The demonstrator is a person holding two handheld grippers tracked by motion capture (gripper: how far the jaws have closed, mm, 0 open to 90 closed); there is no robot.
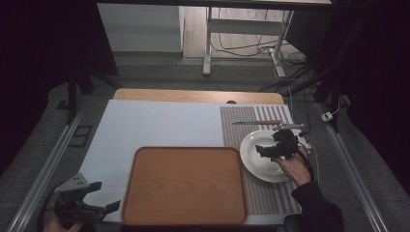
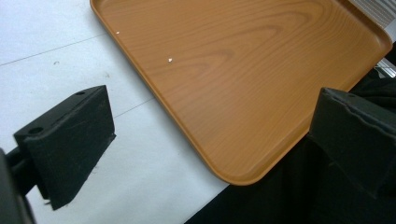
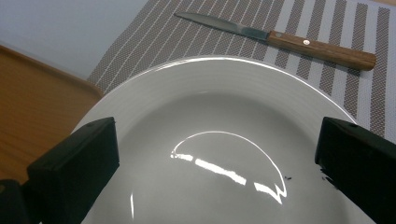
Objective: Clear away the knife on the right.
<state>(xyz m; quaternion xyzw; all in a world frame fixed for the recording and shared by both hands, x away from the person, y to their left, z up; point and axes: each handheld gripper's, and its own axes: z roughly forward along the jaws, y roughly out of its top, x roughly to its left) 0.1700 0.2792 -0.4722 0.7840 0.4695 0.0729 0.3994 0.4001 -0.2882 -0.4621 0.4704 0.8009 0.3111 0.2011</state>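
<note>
A white plate lies on a striped placemat at the right of the table. My right gripper hovers over the plate, open, with nothing between its jaws. Beyond the plate lies a knife with a wooden handle, blade pointing left. A brown wooden tray sits empty at the front centre. My left gripper is open at the table's front left corner, just left of the tray, holding nothing.
A pale blue mat covers the left and middle of the table. The wooden table edge shows at the back. Beyond it stand a desk frame and loose cables on the floor.
</note>
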